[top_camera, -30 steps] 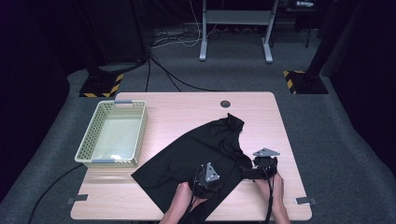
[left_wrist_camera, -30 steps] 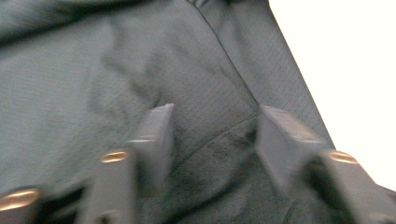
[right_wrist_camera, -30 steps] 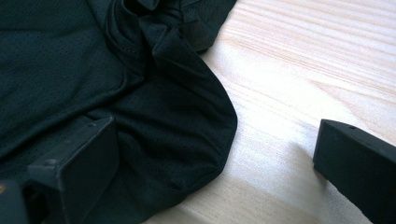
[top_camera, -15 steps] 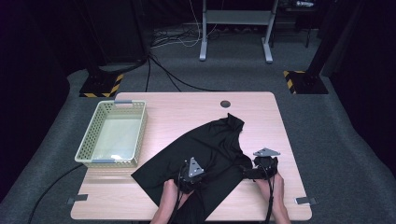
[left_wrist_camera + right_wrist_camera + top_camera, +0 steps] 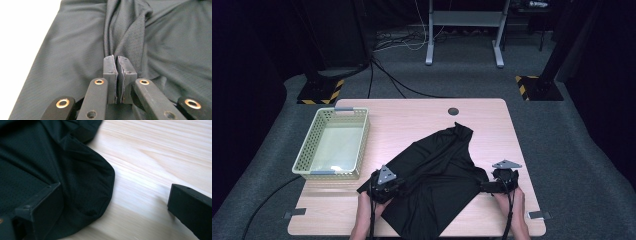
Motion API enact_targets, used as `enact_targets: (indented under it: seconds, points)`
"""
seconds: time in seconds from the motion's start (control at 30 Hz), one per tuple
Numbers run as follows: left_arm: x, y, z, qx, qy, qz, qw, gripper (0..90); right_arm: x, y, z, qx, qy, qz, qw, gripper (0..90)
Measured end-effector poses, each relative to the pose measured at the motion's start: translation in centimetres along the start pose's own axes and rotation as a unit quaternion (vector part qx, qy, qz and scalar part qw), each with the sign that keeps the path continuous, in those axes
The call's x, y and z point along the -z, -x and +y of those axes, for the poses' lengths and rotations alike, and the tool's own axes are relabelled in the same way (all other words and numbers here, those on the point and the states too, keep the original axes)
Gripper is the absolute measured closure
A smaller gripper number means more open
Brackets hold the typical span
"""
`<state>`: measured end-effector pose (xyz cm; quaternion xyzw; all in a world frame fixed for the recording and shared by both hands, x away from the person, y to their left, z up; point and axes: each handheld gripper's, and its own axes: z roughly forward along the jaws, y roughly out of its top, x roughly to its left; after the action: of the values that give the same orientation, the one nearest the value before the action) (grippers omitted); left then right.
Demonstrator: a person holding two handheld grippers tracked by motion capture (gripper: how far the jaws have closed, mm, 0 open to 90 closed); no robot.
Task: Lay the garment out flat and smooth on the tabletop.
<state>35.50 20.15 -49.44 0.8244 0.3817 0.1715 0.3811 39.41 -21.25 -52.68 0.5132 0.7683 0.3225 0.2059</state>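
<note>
At the near edge of the desk (image 5: 412, 107), the left tool (image 5: 117, 75) is pressed together, pinching a ridge of the black garment (image 5: 437, 175) at the cloth's 9 o'clock corner. The right tool (image 5: 112, 202) stands spread at the cloth's 3 o'clock edge, one jaw over the fabric and one over bare wood, gripping nothing. The garment's long axis runs from 7 o'clock toward 1 o'clock, ending in a peak near the desk's far centre. The basket (image 5: 302, 159) waits at 10 o'clock, nearer the left tool.
</note>
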Motion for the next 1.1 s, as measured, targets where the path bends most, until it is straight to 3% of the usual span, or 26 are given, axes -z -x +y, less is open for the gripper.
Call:
enact_targets:
  seconds: [0.2, 0.37, 0.5, 0.57, 0.7, 0.87, 0.93, 1.0, 1.03, 1.1]
  points:
    - [0.7, -2.7, -1.2, 0.019, -0.017, 0.021, 0.9994, 85.5, 1.4, 2.3, -1.3, -0.023, -0.001, -0.022, 0.9995, 0.0]
    - [0.6, -4.7, -2.4, 0.049, -0.032, 0.039, 0.9975, 84.0, 2.0, 3.3, -1.9, -0.034, 0.002, -0.033, 0.9989, 0.0]
    - [0.9, -3.8, -1.6, 0.046, -0.022, 0.054, 0.9972, 63.0, 2.0, 3.2, -2.0, -0.035, 0.004, -0.034, 0.9988, 0.1]
    - [0.9, -2.7, -0.6, 0.03, -0.013, 0.06, 0.9977, 52.5, 2.0, 3.2, -2.0, -0.035, 0.004, -0.035, 0.9988, 0.1]
    - [0.0, -0.3, 1.9, -0.014, 0.002, 0.051, 0.9986, 43.4, 2.0, 3.2, -2.0, -0.036, 0.005, -0.035, 0.9987, 0.1]
    - [-3.1, 2.1, 3.9, -0.063, -0.019, 0.029, 0.9974, 40.0, 2.0, 3.2, -2.0, -0.036, 0.005, -0.035, 0.9987, 0.1]
    - [-4.3, 2.8, 4.3, -0.082, -0.031, 0.033, 0.9956, 39.7, 2.0, 3.2, -2.0, -0.036, 0.005, -0.035, 0.9987, 0.1]
    - [-5.5, 3.6, 4.7, -0.105, -0.038, 0.051, 0.9924, 40.5, 2.0, 3.2, -2.0, -0.036, 0.005, -0.035, 0.9987, 0.1]
    - [-6.1, 4.0, 4.9, -0.126, -0.042, 0.07, 0.9887, 40.8, 2.0, 3.2, -2.0, -0.036, 0.005, -0.035, 0.9987, 0.1]
    - [-6.9, 4.4, 5.1, -0.146, -0.053, 0.083, 0.9844, 44.0, 2.0, 3.2, -2.0, -0.036, 0.005, -0.035, 0.9987, 0.1]
